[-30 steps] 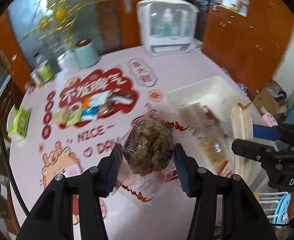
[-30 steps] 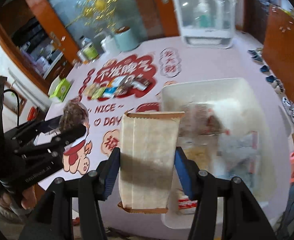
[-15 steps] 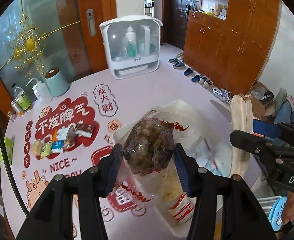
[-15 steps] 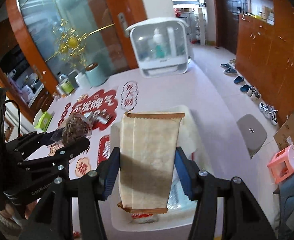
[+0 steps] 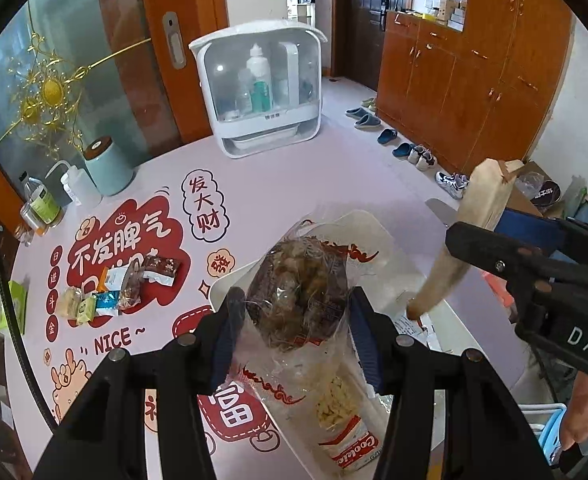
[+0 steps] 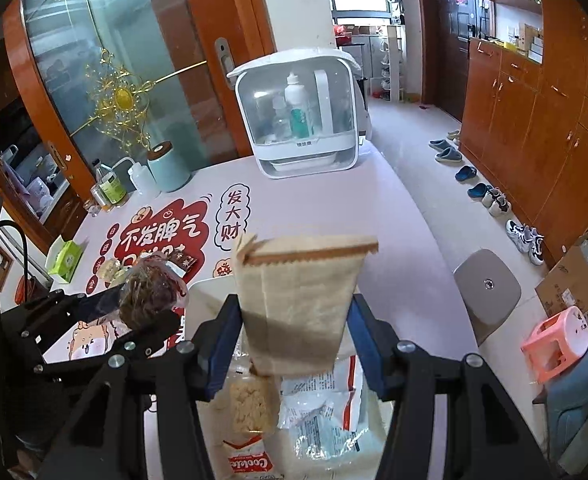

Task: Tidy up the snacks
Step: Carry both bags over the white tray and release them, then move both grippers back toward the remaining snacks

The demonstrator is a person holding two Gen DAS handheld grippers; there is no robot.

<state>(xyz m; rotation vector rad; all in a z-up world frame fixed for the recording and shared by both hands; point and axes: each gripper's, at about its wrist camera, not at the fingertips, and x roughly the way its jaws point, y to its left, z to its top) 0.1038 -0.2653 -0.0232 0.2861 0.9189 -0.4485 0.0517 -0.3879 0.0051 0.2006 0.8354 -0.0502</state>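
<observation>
Above the white bin (image 5: 378, 236), the left gripper (image 5: 294, 326) is holding a clear bag (image 5: 300, 292) of dark brown snacks, its 2 blue pads pressing in on the bag's bulging middle while the crinkled, red-trimmed plastic is spilling out below them. Just to its right, the right gripper (image 6: 296, 340) is clamping a tan paper pouch (image 6: 300, 300) upright, pads tight against both side edges and the serrated top seal pointing away from the camera. From the left wrist view this pouch (image 5: 470, 232) is showing edge-on, hanging over the bin's right part.

Inside the bin (image 6: 209, 292) a Cookies pack (image 6: 249, 420) is lying lengthwise beneath the pouch, with 2 or so crumpled white and red wrappers (image 6: 326, 408) beside it to the right. The same pack (image 5: 342, 432) is lying under the clear bag in the left view.

Well apart on the pink table (image 5: 334, 168), a small cluster of loose snack packets (image 5: 113, 292) is sitting on the red printed design. Farther back a teal canister (image 5: 107, 168), a squeeze bottle (image 5: 79, 186) and a green-labelled bottle (image 5: 41, 204) are standing together near the table's rim, and a white storage box (image 5: 259, 92) with bottles inside is standing at the far edge. Shoes (image 6: 470, 188) are lining the floor along the wooden cabinets (image 6: 542, 120).
</observation>
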